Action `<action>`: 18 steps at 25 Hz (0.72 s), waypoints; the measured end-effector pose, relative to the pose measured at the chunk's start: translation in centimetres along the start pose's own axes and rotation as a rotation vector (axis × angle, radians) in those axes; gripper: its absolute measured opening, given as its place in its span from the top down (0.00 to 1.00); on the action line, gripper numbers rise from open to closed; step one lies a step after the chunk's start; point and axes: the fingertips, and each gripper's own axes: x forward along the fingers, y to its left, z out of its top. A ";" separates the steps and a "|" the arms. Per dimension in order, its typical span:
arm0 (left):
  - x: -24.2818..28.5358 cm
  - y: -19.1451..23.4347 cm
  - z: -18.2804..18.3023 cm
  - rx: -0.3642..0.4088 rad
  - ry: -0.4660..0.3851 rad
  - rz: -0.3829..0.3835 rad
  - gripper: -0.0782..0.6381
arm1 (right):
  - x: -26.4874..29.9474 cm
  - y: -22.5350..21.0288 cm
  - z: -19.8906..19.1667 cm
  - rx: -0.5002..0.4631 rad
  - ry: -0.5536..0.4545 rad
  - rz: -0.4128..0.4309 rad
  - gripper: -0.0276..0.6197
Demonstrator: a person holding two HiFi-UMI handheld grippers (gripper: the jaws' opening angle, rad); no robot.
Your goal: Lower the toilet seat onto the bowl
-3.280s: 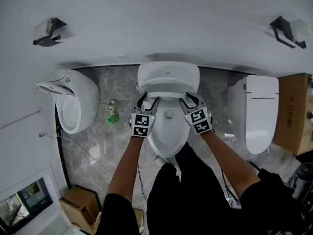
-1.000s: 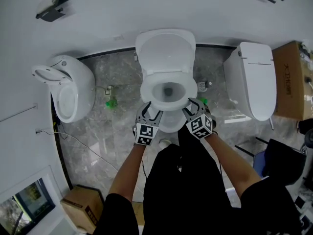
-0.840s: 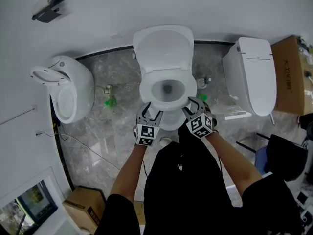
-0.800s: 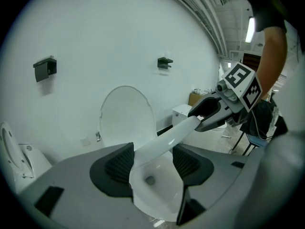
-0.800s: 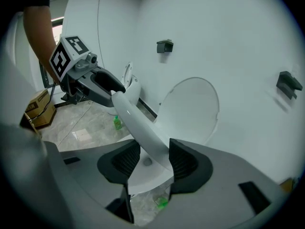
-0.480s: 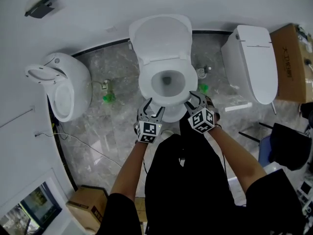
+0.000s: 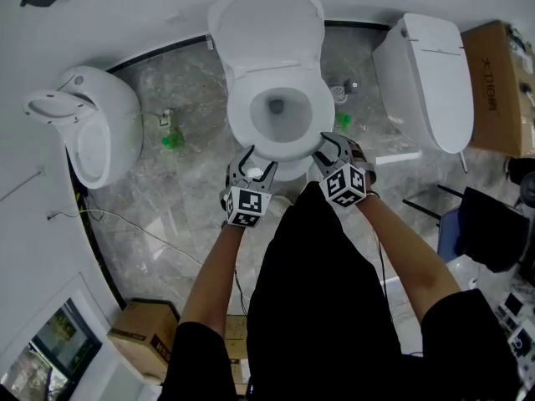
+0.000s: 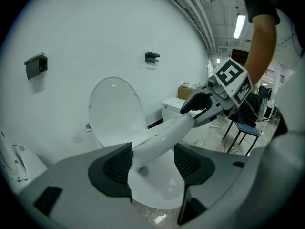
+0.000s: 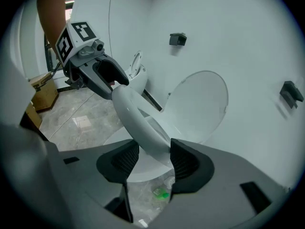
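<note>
The white toilet seat (image 7: pixel 242 124) hangs tilted just above the bowl (image 7: pixel 288 170), and its lid (image 7: pixel 266 23) stands up against the wall. My left gripper (image 7: pixel 255 164) straddles the seat's front left rim. In the left gripper view the seat (image 8: pixel 162 135) lies against one pad (image 8: pixel 116 163) with a gap to the other. My right gripper (image 7: pixel 334 149) is at the front right rim, and the seat (image 9: pixel 138 118) fills the space between its pads (image 9: pixel 183 161). Both sets of jaws have just been opening with the seat between them.
Another white fixture (image 7: pixel 88 128) stands to the left and a closed toilet (image 7: pixel 426 78) to the right. Cardboard boxes sit at the far right (image 7: pixel 501 82) and lower left (image 7: pixel 142 337). A green item (image 7: pixel 171 140) and a cable lie on the marble floor. A dark chair (image 7: pixel 493 232) stands at the right.
The seat has swung from up against the lid down to nearly level over the bowl. Both grippers have come down and toward me with its front rim.
</note>
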 end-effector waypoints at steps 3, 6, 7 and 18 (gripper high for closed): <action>0.1 -0.5 -0.8 0.003 0.003 -0.010 0.51 | 0.2 0.7 -0.7 -0.003 0.000 -0.008 0.64; 0.2 -0.9 -1.7 0.011 0.020 -0.009 0.51 | 0.5 1.3 -1.3 -0.002 0.002 -0.014 0.64; 0.3 -1.2 -2.0 0.014 0.029 -0.010 0.51 | 0.6 1.6 -1.6 -0.001 0.004 -0.013 0.64; 0.7 -2.6 -5.3 0.035 0.048 -0.011 0.50 | 1.7 4.2 -3.6 -0.006 -0.013 0.016 0.60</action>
